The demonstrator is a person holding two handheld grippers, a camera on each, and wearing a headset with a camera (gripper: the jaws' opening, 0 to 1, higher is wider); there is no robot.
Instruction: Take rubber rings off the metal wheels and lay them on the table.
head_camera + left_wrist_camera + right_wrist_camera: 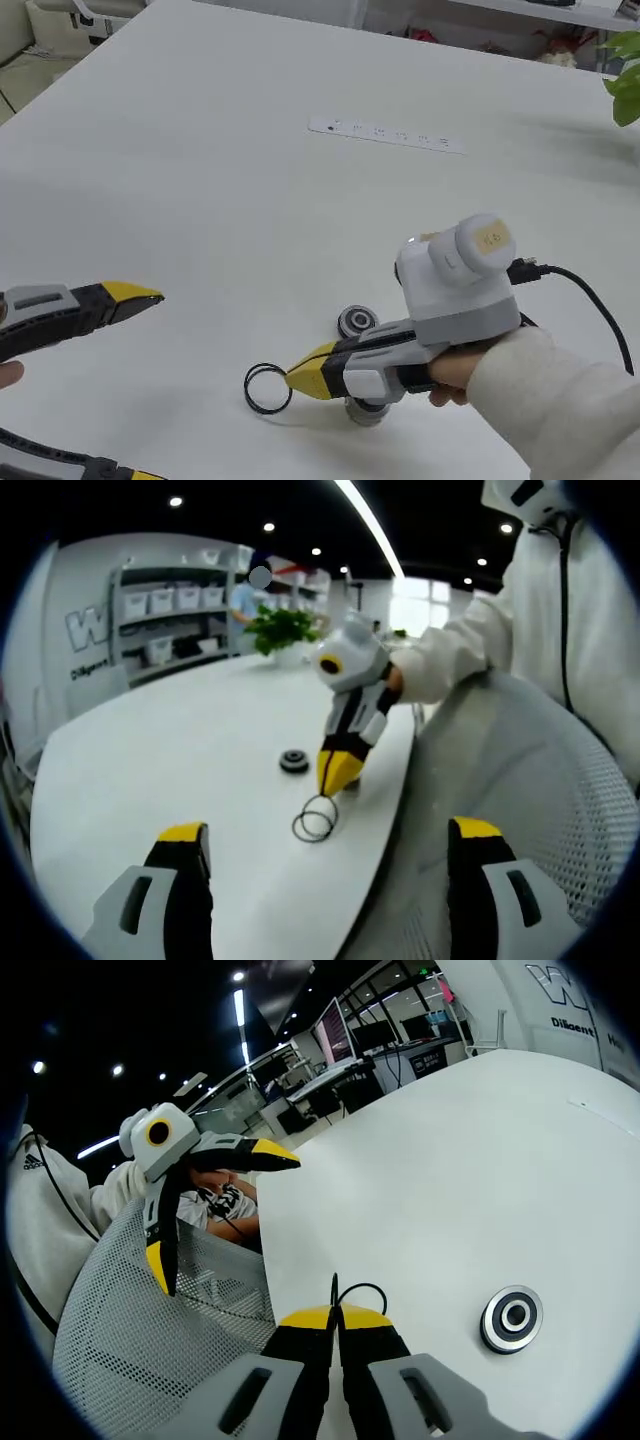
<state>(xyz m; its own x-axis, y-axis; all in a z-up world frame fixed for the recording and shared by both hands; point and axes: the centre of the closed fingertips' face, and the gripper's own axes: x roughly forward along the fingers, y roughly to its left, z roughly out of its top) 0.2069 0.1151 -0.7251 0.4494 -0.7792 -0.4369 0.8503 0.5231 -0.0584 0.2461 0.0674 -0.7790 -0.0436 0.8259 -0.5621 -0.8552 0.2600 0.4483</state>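
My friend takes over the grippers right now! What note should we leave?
Left gripper: open, empty, held over the table.
Right gripper: shut on the edge of a rubber ring that rests on the table.
One metal wheel lies just beyond the right gripper; another wheel shows partly under it.
Done: this ring is off its wheel.
Left: let it go, then check both wheels for more rings; I cannot tell from here.

2 thin black rubber rings (266, 388) overlap on the table (200, 200), pinched by the right gripper (290, 378); a metal wheel (357, 321) lies flat nearby.
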